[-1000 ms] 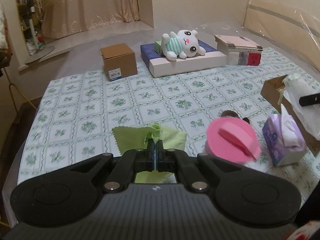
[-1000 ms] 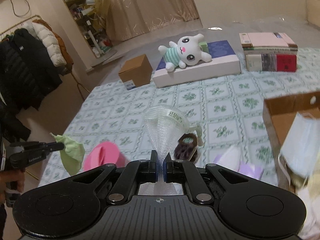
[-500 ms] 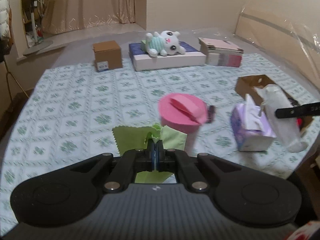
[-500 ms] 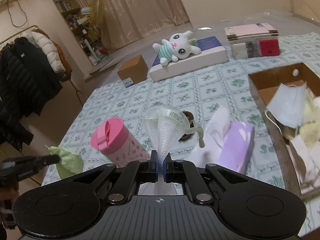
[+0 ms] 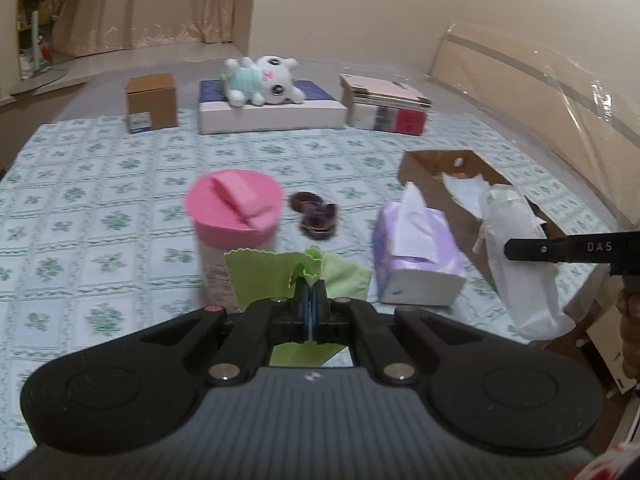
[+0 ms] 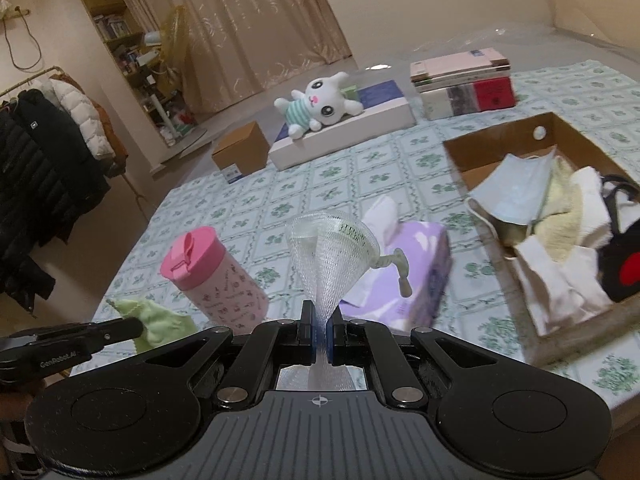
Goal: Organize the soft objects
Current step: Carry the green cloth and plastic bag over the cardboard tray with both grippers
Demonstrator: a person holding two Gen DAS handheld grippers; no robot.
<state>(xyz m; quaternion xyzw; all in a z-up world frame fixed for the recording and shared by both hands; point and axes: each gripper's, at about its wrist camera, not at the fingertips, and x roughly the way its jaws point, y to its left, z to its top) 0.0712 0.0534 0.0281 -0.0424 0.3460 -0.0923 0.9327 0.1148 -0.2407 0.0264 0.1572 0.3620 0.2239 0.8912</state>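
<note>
Currently my left gripper (image 5: 310,300) is clamped on the green cloth (image 5: 276,270) and my right gripper (image 6: 319,338) pinches the white mesh sleeve (image 6: 330,250). Both have travelled sideways since a second ago, past the pink tumbler (image 6: 212,274) and tissue pack (image 6: 412,270). Beyond, the cardboard box (image 6: 496,132) now sits closer; I judge drop-off is next.

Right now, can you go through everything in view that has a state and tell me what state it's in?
Left gripper: shut on the green cloth.
Right gripper: shut on the white mesh pouch.
Pink cup: upright, lid closed.
Tissue box: a tissue sticking out.
Cardboard tray: open, partly filled with soft things.
Small brown box: closed.
Plush bunny: lying on the flat box.
</note>
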